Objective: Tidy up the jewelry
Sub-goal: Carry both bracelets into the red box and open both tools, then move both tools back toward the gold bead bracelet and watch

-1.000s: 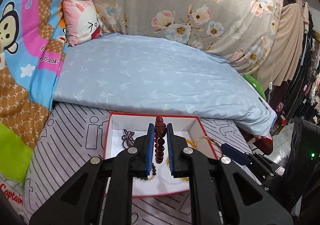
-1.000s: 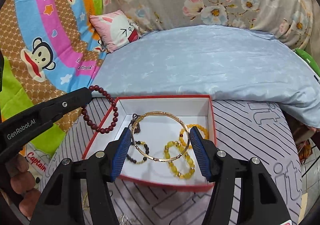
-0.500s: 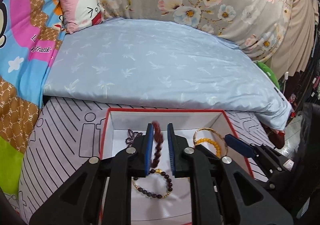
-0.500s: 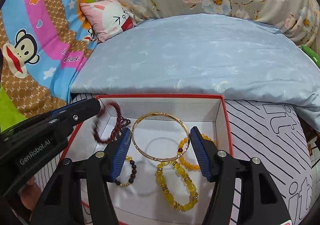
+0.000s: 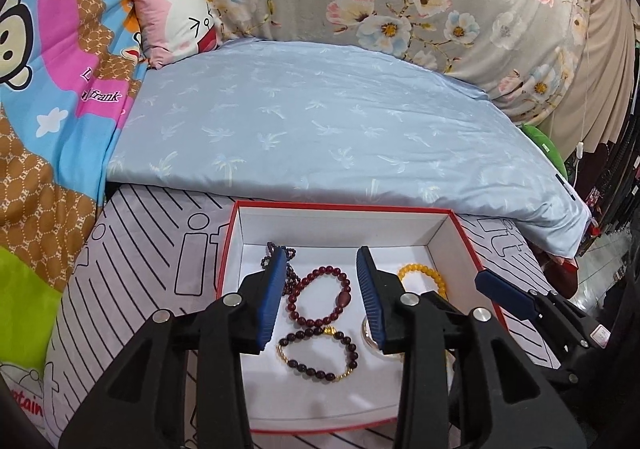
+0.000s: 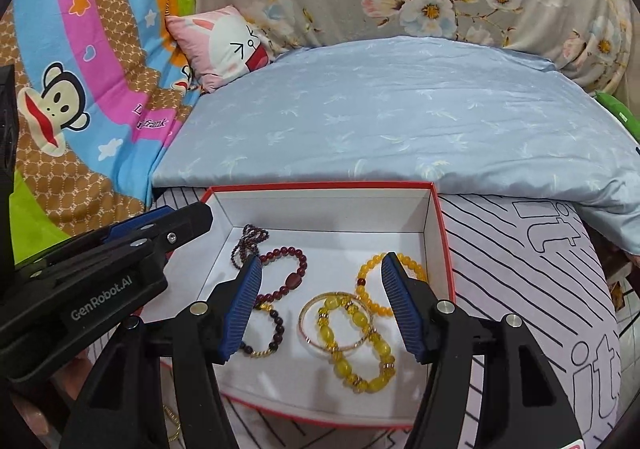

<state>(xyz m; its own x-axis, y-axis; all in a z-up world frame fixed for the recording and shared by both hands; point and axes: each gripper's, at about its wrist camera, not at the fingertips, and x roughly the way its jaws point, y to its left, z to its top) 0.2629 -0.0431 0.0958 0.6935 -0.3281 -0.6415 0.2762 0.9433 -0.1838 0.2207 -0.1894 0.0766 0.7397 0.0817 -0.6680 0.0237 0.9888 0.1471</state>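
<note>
Six pieces of jewelry are counted inside the red-rimmed white box [image 6: 438, 233]: a dark red bead bracelet [image 5: 320, 295] with one larger oval bead, a dark bead bracelet with gold spacers [image 5: 318, 355] just in front of it, a small dark bead strand [image 6: 248, 241] bunched toward the far left corner, a large yellow bead bracelet [image 6: 356, 341], a thin gold bangle [image 6: 308, 325] overlapped by that bracelet, and an orange-yellow bead bracelet [image 6: 374, 269] near the right wall. The dark red bracelet is seen lying flat on the box floor, framed between the left gripper [image 5: 322, 295] fingers but untouched by the pads; those jaws are opening and nothing is held. The right gripper [image 6: 320, 307] is held moderately wide above the gold bangle and yellow beads, with nothing clamped. Bare white floor is left along the far wall and at the near left of the box. The box is set on a striped grey sheet [image 6: 540, 289], with its far rim close to the edge of a pale blue duvet [image 5: 320, 121]; open sheet is left on both sides.
</note>
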